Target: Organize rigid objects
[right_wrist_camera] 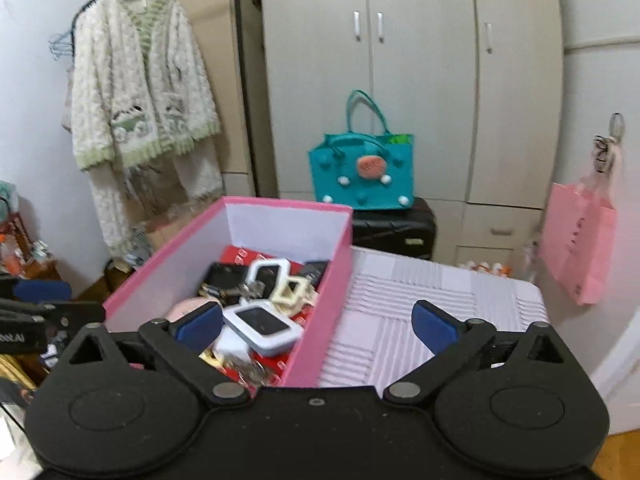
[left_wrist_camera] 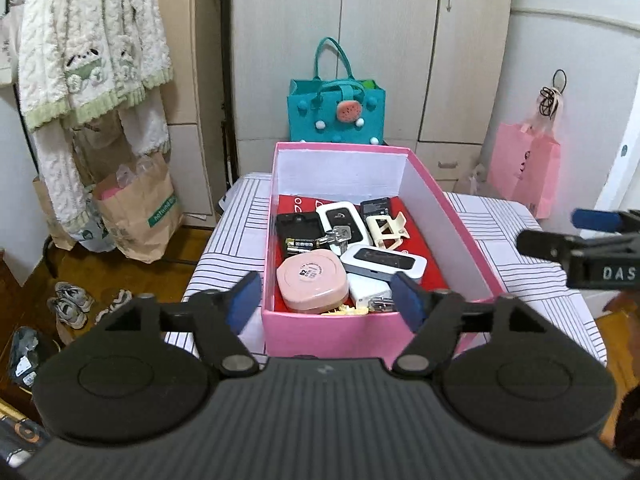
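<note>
A pink box (left_wrist_camera: 332, 332) stands on a striped table (left_wrist_camera: 520, 280). It holds a pink round compact (left_wrist_camera: 312, 282), a grey-white pocket device (left_wrist_camera: 382, 260), a white device with a black face (left_wrist_camera: 342, 222), a black case (left_wrist_camera: 298, 226), batteries (left_wrist_camera: 300, 245), keys (left_wrist_camera: 340, 236), a cream hair clip (left_wrist_camera: 386, 230) and a white charger (left_wrist_camera: 368, 290). My left gripper (left_wrist_camera: 326, 300) is open above the box's near wall and holds nothing. My right gripper (right_wrist_camera: 316, 328) is open wide, astride the box's (right_wrist_camera: 276, 203) right wall, also holding nothing. Each gripper shows at the edge of the other's view.
Behind the table a teal felt bag (left_wrist_camera: 336, 108) sits on a black suitcase (right_wrist_camera: 394, 228) before a wardrobe (left_wrist_camera: 360, 40). A pink paper bag (left_wrist_camera: 524, 168) hangs at the right. At the left are a hanging knitted cardigan (left_wrist_camera: 92, 48), brown paper bags (left_wrist_camera: 136, 208) and shoes (left_wrist_camera: 76, 304).
</note>
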